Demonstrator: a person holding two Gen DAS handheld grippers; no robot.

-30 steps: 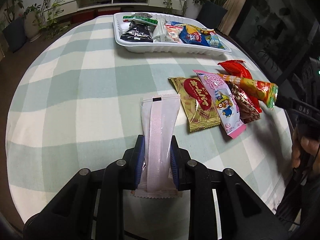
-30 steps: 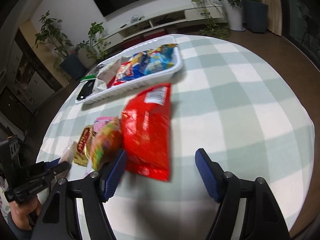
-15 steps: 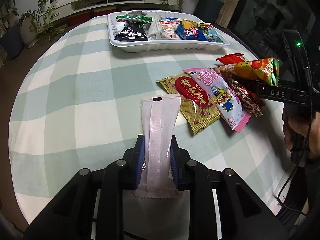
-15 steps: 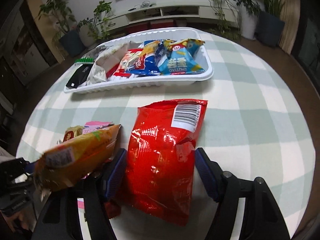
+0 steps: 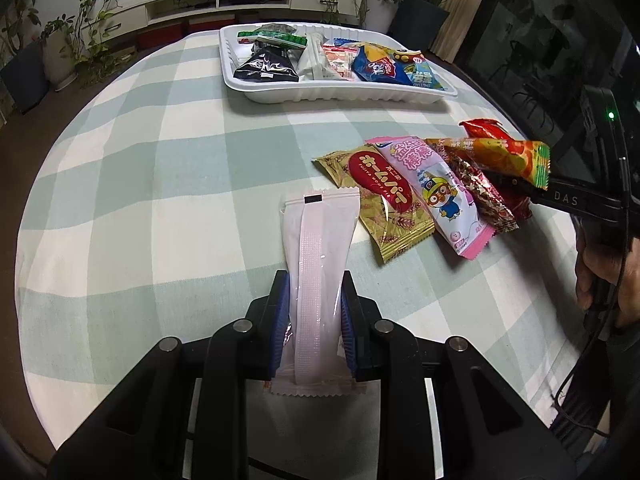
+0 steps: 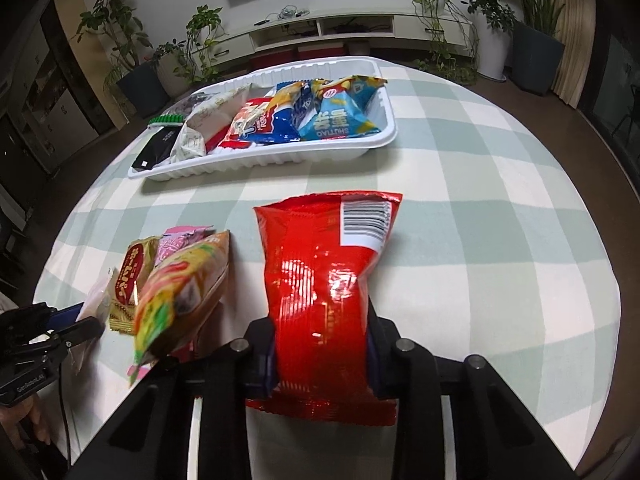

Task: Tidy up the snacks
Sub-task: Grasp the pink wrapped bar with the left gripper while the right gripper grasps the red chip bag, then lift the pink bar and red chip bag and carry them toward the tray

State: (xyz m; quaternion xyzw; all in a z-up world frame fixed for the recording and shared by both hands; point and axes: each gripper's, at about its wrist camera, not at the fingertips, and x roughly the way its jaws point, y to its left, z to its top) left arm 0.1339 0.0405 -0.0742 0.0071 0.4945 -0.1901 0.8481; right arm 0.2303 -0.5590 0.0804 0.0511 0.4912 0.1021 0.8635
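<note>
Right tool [image 6: 322,354] just closed on red bag [image 6: 326,276], left tool [image 5: 313,320] gripping pale wrapper [image 5: 318,264]

Checked tablecloth [image 5: 192,184] carries a white tray [image 5: 332,96] (snack-filled) and loose packets [image 5: 416,192].

Both wrist cameras sit close above the checked worktop [image 5: 160,200], angled downward toward the far TV wall. Both views share the white snack tray [image 5: 340,98] and the loose wrapper pile [image 6: 176,276].
</note>
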